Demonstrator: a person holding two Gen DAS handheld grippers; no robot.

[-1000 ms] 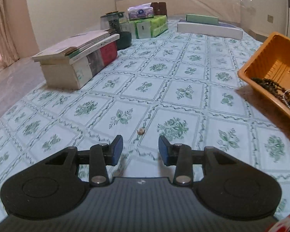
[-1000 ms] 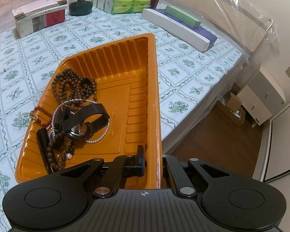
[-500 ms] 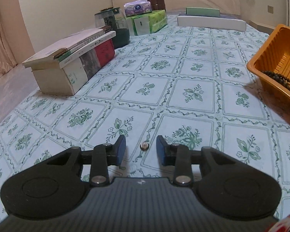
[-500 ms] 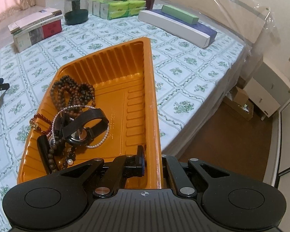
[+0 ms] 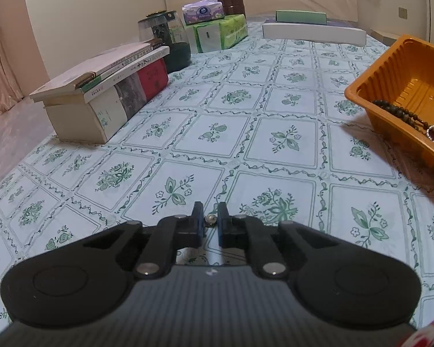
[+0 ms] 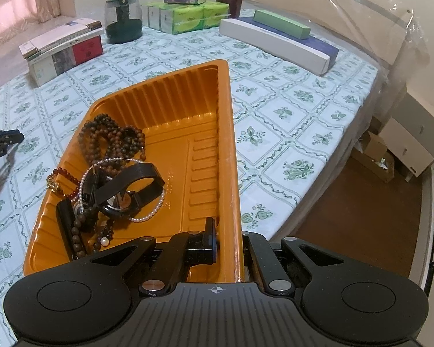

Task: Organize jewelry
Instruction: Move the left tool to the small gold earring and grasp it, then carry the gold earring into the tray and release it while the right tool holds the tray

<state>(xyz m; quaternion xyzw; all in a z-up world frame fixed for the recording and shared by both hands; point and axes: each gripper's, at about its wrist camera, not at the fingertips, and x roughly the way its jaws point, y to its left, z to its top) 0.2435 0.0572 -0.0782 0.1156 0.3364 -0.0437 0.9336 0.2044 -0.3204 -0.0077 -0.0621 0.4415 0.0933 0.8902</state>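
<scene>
Mostly done: beads and watch (image 6: 130, 190) lie in orange tray (image 6: 225, 150) (right gripper (image 6: 230, 248) clamped on its rim); left gripper (image 5: 208, 221) closing around last small bead (image 5: 209, 219) between its jaws.

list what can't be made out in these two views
- Small bead between the closing left gripper pads, left wrist view: too small to identify or see contact.
- Tray, left wrist view: right part cut by the frame edge.
- Right gripper on the tray wall, right wrist view: outer finger hidden behind the wall.
- Watch face: covered by its strap.
</scene>
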